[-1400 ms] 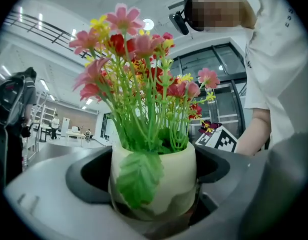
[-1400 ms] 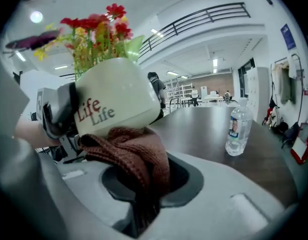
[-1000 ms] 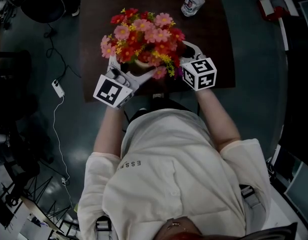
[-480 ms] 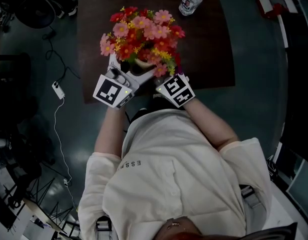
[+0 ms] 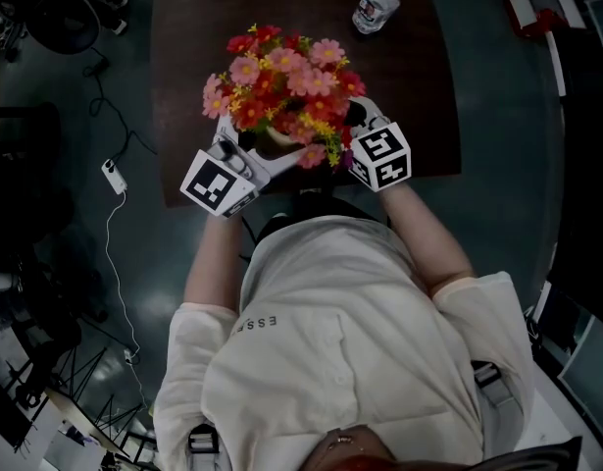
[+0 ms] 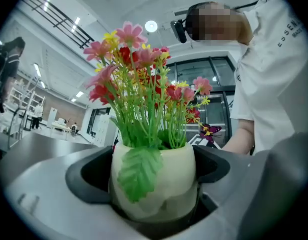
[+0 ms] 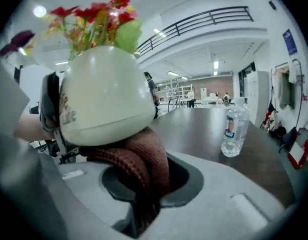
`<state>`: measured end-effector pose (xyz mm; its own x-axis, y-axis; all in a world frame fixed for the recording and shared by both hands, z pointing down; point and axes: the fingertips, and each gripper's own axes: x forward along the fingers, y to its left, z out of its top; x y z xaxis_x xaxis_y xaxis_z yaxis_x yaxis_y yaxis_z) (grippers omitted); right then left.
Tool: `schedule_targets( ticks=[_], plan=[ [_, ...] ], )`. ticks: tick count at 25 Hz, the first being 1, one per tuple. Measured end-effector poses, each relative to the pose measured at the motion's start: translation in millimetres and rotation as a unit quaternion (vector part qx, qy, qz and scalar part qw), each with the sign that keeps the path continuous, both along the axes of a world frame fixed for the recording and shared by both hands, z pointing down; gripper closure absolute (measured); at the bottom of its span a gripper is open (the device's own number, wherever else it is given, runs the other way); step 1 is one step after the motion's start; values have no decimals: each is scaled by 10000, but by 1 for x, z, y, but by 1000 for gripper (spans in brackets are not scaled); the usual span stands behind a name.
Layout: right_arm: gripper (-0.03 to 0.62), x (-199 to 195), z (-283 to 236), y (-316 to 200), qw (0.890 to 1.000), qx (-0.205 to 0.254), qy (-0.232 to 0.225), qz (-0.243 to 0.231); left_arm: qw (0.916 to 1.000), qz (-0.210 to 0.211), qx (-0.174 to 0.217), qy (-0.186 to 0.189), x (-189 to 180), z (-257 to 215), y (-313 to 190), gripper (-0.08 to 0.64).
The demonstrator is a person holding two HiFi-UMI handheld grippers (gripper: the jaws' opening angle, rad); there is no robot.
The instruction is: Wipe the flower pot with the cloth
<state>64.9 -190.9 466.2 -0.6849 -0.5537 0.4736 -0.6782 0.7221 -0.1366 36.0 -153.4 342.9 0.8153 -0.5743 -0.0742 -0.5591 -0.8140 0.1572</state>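
Nearest, two claws work on one flower pot [image 7: 103,99] standing by the near edge of the bench [image 5: 183,67]. The left claw [image 6: 152,176] has its jaws spread wide and clamped on the pot's cream sides. The right claw [image 7: 138,181] is closed on the one brown cloth [image 7: 148,159], whose folds press against the pot's lower belly. Half a second ago the right claw sat at the pot's near face; now it is at its right flank. Farther off, one water bottle [image 7: 233,129] stands toward the far right.

obstacles: flower pot [image 7: 103,94] near edge, water bottle [image 7: 233,129] far edge | free: table [image 7: 194,131] between
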Motion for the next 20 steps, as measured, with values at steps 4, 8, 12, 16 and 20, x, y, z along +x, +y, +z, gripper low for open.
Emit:
schedule_targets(
  ticks=[4, 8, 12, 16, 20],
  plan=[
    [543, 31, 4, -23, 9989, 25, 69, 468, 9995, 202, 66, 245, 3, 5, 1, 40],
    [543, 55, 8, -40, 9956, 78, 183, 915, 9996, 264, 88, 84, 3, 23, -5, 41],
    [543, 63, 3, -51, 9935, 81, -8, 1131, 9994, 275, -73, -199, 9, 43, -14, 41],
    [543, 46, 4, -50, 9954, -38, -264, 915, 9970, 433, -65, -631, 9, 72, -17, 41],
    [546, 28, 35, -38, 9964, -489, -233, 657, 9937, 575, -184, -948, 7, 106, -18, 41]
  ],
)
